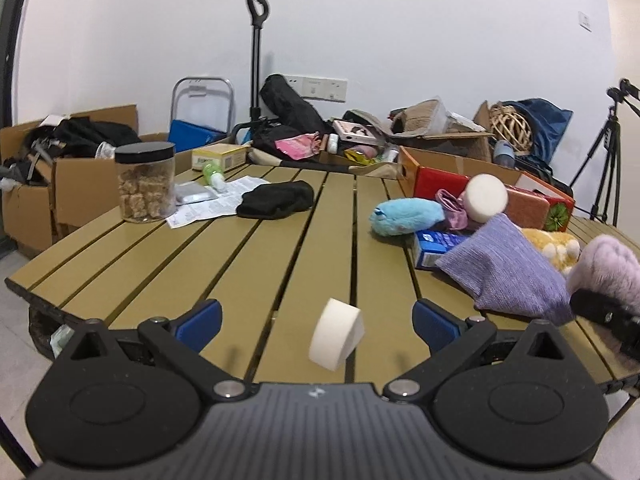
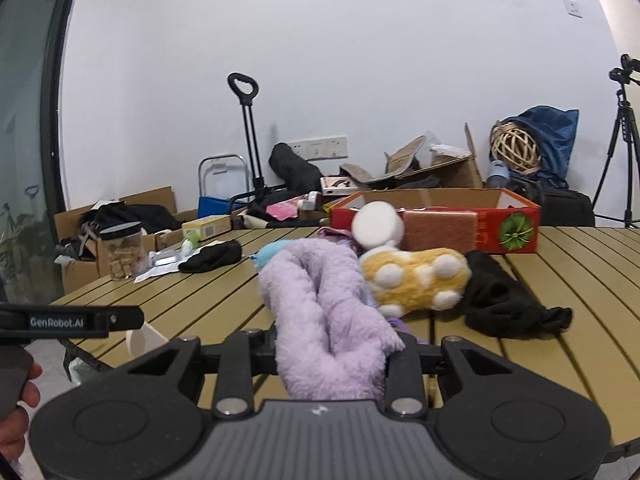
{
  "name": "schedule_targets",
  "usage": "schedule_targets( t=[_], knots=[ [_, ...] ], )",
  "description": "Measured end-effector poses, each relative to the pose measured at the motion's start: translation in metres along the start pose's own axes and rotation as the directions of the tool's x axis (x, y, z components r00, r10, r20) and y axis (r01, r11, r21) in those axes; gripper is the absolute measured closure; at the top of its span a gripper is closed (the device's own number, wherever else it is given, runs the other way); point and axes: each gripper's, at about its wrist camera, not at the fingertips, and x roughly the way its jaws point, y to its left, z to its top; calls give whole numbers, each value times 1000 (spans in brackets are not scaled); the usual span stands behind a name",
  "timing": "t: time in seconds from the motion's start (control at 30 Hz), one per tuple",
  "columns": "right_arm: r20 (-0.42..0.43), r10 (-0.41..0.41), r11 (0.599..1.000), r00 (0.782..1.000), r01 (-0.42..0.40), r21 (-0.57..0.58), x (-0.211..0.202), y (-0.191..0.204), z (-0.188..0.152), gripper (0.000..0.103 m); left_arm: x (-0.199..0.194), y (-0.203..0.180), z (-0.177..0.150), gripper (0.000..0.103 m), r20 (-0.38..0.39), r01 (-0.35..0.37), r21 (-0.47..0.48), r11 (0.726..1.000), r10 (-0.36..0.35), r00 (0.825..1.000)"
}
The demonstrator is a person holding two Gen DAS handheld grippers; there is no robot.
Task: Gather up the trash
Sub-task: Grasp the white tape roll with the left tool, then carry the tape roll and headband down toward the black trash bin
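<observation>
Olive-tan slats of the table (image 1: 280,248) fill my left wrist view, and my left gripper (image 1: 316,318) stands wide, its blue pads well apart with nothing pressed between them. A white foam disc (image 1: 337,335) lies tilted in the gap between the fingers, nearer the right pad, touching neither. Farther right lie a purple knit cloth (image 1: 506,266), a blue plush toy (image 1: 406,216) and a second white disc (image 1: 485,198). At the right edge, the lilac fleece (image 1: 608,268) shows beside part of my other gripper.

In the right wrist view, my right gripper (image 2: 332,354) is drawn narrow, clamped on that lilac fleece (image 2: 320,312), which bulges up from between the fingers. Just beyond it lie a yellow spotted plush (image 2: 416,280) and a black cloth (image 2: 508,304).
</observation>
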Motion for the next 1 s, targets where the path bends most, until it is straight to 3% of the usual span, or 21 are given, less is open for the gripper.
schedule_targets(
  t=[0.4, 0.47, 0.57, 0.83, 1.0],
  knots=[
    [-2, -21, 1000, 1000, 21, 18, -9, -12, -3, 72, 21, -7, -4, 0, -54, 4, 16, 1000, -3, 999],
    [-1, -20, 1000, 1000, 20, 23, -11, -13, -4, 72, 25, -6, -3, 6, -68, 1, 8, 1000, 0, 998],
    [0, -17, 999, 1000, 17, 35, -13, -15, -4, 72, 29, -4, -3, 23, -86, 9, -11, 1000, -10, 996],
    [-4, -12, 999, 1000, 12, 38, -13, -14, -5, 72, 29, -11, -4, 74, -81, 61, 9, 998, -60, 995],
    [-9, -9, 999, 1000, 10, 39, -13, -14, -6, 72, 28, -7, -5, 80, -76, 74, -7, 997, -74, 994]
  ],
)
